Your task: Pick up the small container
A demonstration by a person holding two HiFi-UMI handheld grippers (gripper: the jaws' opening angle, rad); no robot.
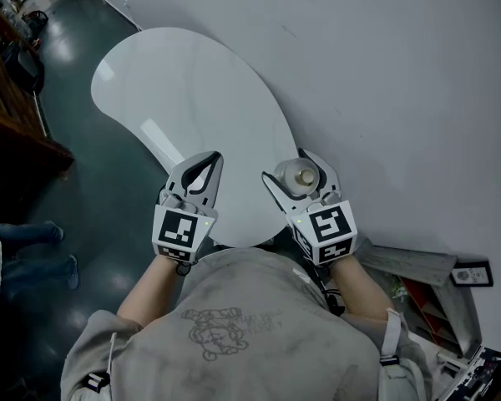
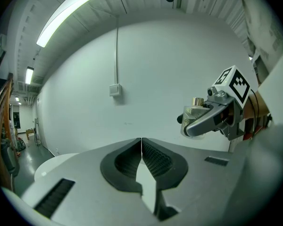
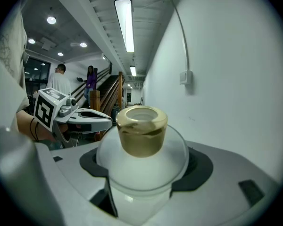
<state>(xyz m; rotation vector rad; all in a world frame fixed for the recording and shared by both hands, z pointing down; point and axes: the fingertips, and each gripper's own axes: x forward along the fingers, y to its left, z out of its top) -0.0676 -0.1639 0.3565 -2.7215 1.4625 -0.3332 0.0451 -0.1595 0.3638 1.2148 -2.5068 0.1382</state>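
The small container (image 1: pixel 301 176), a frosted white jar with a gold cap, sits between the fingers of my right gripper (image 1: pixel 287 167), which is shut on it over the near edge of the white oval table (image 1: pixel 192 90). In the right gripper view the container (image 3: pixel 141 140) fills the middle and hides the gripper's (image 3: pixel 141 157) fingertips. Seen from the left gripper view, the container (image 2: pixel 195 111) is held in the air in front of the wall by the right gripper (image 2: pixel 203 121). My left gripper (image 1: pixel 215 159) is shut and empty, its pads touching (image 2: pixel 141 141).
A white wall (image 1: pixel 401 73) runs along the table's far and right side. Dark floor (image 1: pixel 75 140) lies to the left, with a person's legs (image 1: pixel 29 249) there. A cluttered rack (image 1: pixel 451 303) stands at the lower right. People (image 3: pixel 61 79) stand by wooden stairs far off.
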